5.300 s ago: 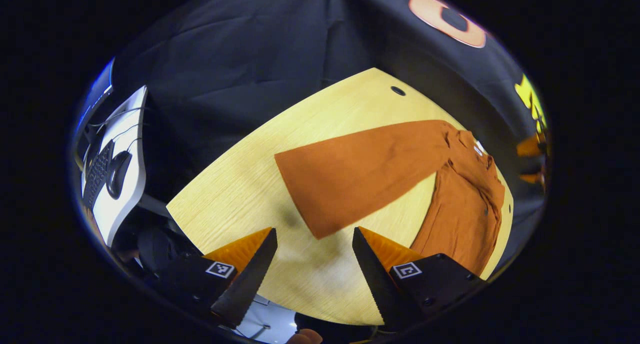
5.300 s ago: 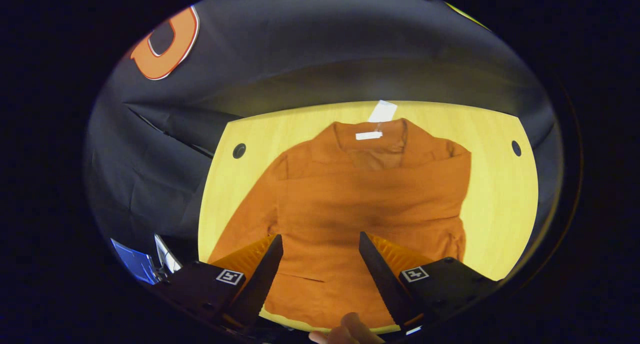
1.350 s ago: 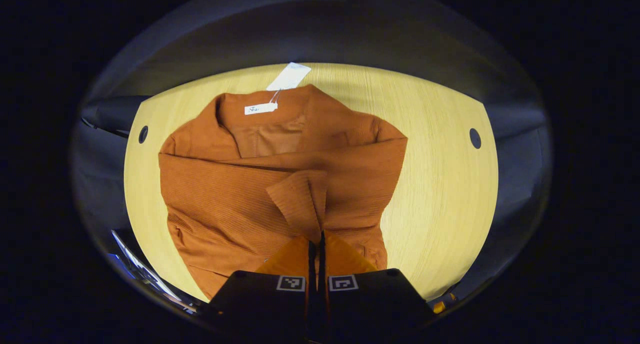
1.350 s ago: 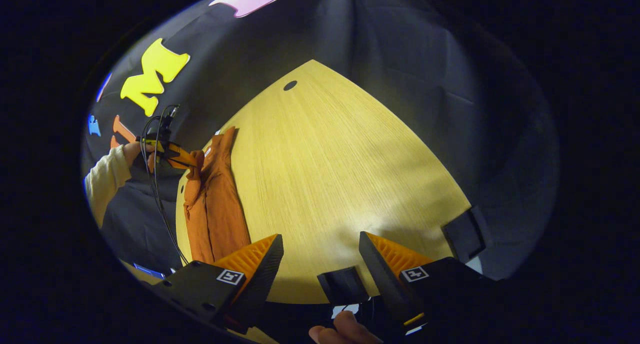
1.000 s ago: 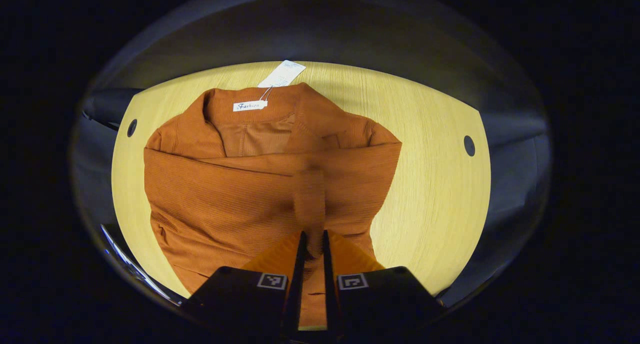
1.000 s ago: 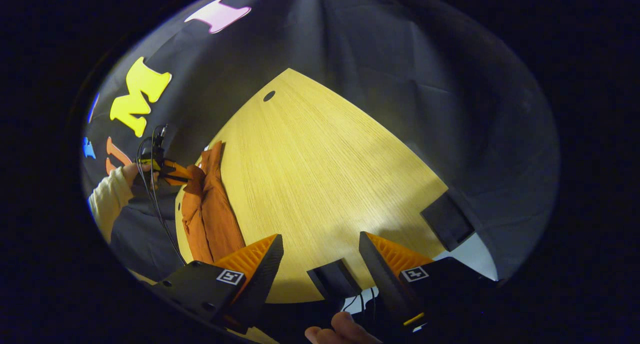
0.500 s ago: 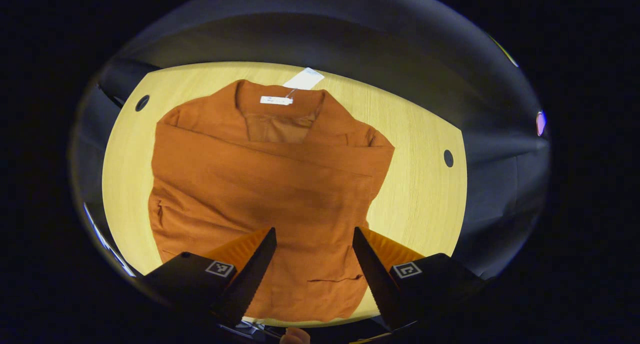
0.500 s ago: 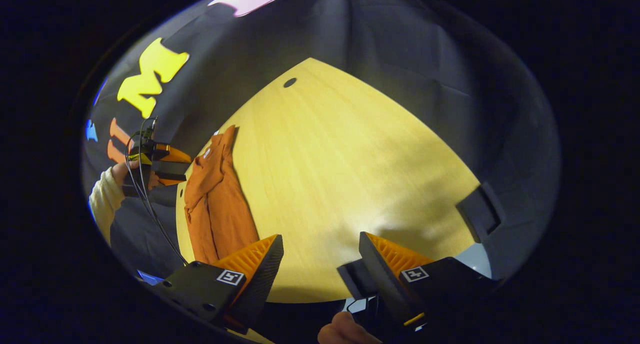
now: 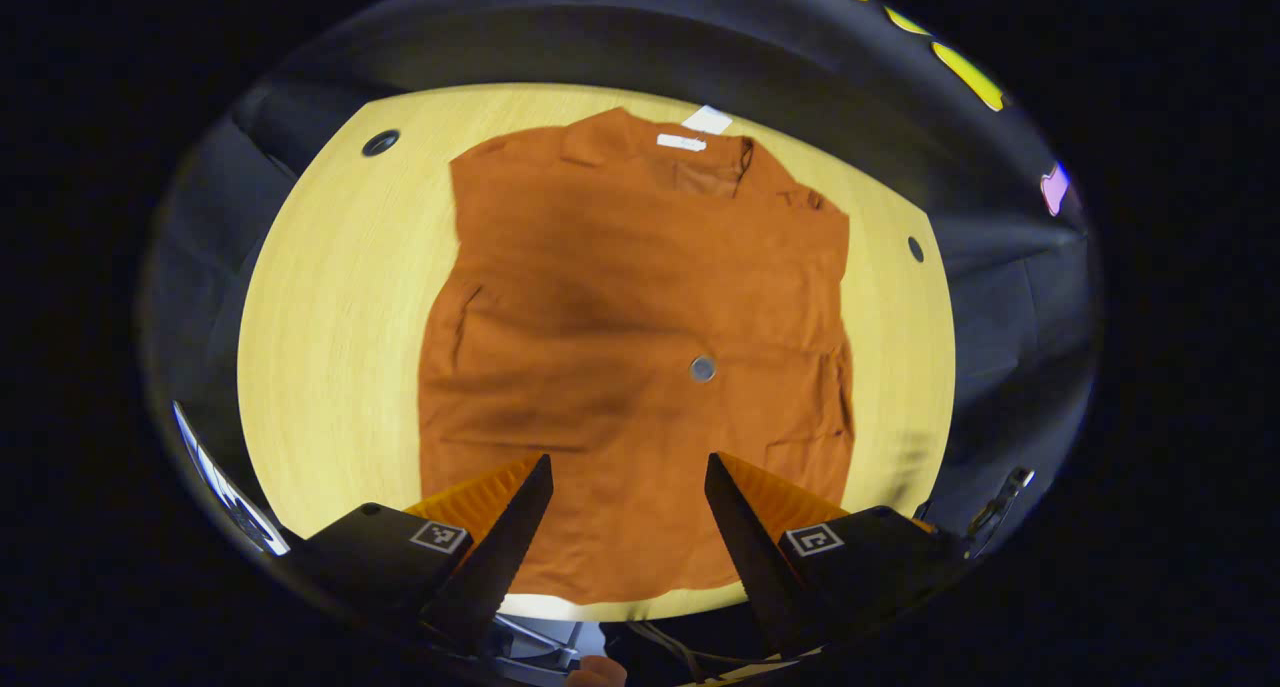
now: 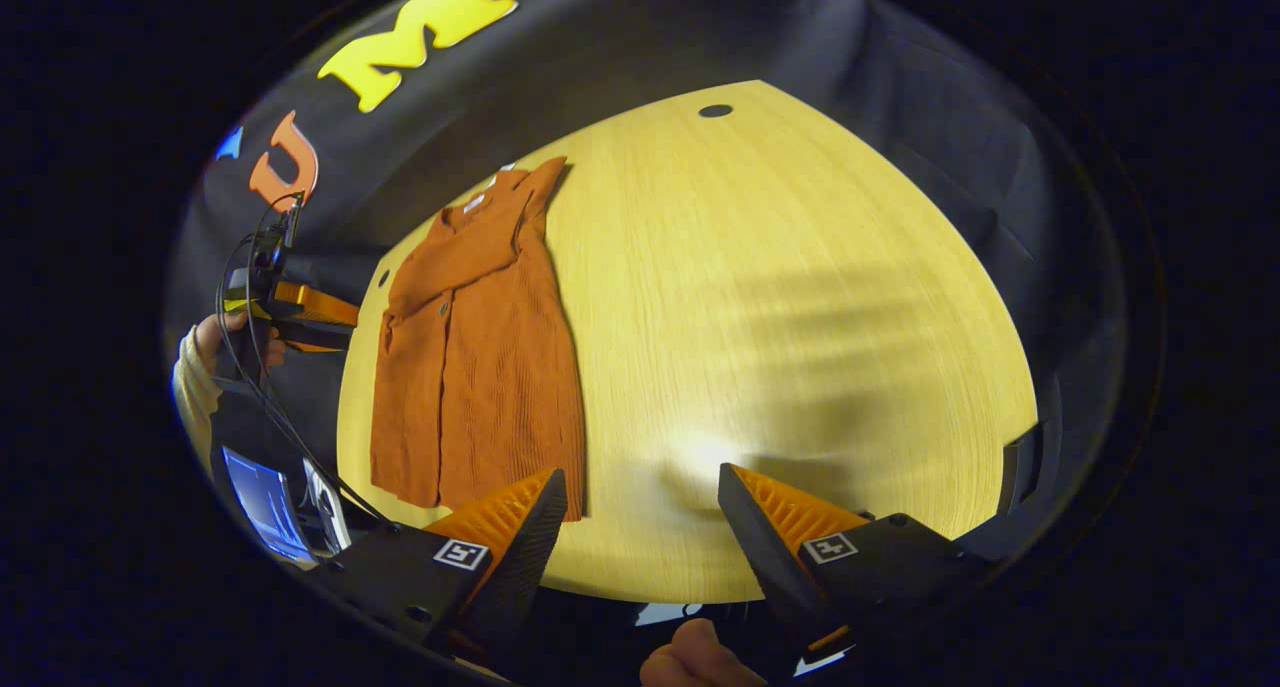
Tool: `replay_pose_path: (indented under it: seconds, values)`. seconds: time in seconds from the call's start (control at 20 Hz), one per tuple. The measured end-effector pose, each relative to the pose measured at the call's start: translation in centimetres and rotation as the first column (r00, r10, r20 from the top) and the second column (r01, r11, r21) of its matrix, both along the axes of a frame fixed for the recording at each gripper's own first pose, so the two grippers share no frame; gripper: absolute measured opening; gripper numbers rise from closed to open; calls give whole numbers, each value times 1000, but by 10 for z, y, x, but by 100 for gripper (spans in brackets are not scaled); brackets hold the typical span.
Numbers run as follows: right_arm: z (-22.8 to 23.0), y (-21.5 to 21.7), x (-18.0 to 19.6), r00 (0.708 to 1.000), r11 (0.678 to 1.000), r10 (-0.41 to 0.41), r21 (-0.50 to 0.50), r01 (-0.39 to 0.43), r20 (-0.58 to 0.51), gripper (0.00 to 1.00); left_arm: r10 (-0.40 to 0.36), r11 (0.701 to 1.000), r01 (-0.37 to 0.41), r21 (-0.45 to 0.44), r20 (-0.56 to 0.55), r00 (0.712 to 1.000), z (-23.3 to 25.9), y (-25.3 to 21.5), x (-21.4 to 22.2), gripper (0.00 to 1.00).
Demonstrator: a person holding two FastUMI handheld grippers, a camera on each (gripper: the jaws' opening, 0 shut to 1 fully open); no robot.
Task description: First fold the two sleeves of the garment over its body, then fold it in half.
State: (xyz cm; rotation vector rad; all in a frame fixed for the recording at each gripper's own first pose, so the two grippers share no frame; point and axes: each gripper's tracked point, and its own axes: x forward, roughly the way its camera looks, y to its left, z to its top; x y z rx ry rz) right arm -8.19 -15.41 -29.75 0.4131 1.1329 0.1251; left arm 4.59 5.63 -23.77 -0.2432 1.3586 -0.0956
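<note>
Sleeves look folded, both grippers' fingers spread and empty: bring left gripper (image 9: 627, 527) and right gripper (image 10: 642, 537) to the orange jacket's (image 9: 640, 347) near hem corners, pinch, fold toward the collar (image 9: 690, 147).

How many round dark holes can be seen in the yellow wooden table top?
2 in the left gripper view: one round dark hole left of the orange garment, one round dark hole right of it, both in the yellow wooden table top. The garment may hide others.
</note>
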Motion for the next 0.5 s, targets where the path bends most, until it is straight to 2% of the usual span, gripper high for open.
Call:
replay_pose_path:
  seconds: [0.1,0.15,0.25,0.35,0.4,0.5]
  values:
    - [-6,6,4,999,998,48,-39,-48,-9,94,44,999,-44,-17,-7,999,-3,21,-29,99]
    - [-7,9,6,998,996,69,-49,-69,-16,97,69,997,-70,-29,-12,998,-6,31,-43,99]
    - [-15,16,8,994,993,98,-65,-100,-41,97,117,992,-118,-46,-29,993,-12,51,-69,99]
    - [-21,27,3,988,990,133,-28,-135,-76,97,157,984,-161,-75,-52,986,-20,69,-95,99]
    - [-24,32,0,985,990,142,-3,-143,-98,97,190,975,-197,-99,-75,979,-43,89,-110,99]
    - [-29,38,-2,981,990,140,40,-136,-131,97,239,951,-254,-176,-101,966,-43,91,-124,100]
